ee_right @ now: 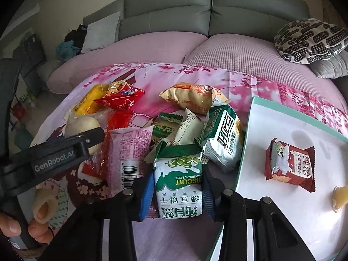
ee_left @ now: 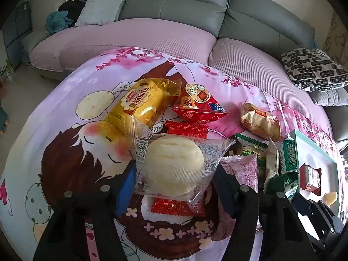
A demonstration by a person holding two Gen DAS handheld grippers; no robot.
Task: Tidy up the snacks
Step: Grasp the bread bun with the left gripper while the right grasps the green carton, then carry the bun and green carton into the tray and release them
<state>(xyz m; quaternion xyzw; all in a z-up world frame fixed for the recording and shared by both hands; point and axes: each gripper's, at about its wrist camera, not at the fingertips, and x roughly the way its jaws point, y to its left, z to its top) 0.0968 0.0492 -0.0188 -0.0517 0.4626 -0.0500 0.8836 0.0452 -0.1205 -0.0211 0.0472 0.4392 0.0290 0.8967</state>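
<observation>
Spread over the pink cartoon cloth (ee_left: 65, 113): a heap of snack packets. At its right edge, a white tray (ee_right: 282, 206) carrying a dark red biscuit packet (ee_right: 289, 163). Left gripper (ee_left: 174, 171) part open, pads pressing a clear-wrapped pale bun (ee_left: 174, 163). Right gripper (ee_right: 177, 187) nearly closed, clamped on a green biscuit packet (ee_right: 178, 180) beside the tray's left rim.

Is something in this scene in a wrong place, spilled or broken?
Nothing looks spilled or torn. The snacks lie in a loose heap on the pink cloth, several overlapping, while only a red-brown biscuit pack and a pale yellow item at the picture's edge sit in the white tray.
</observation>
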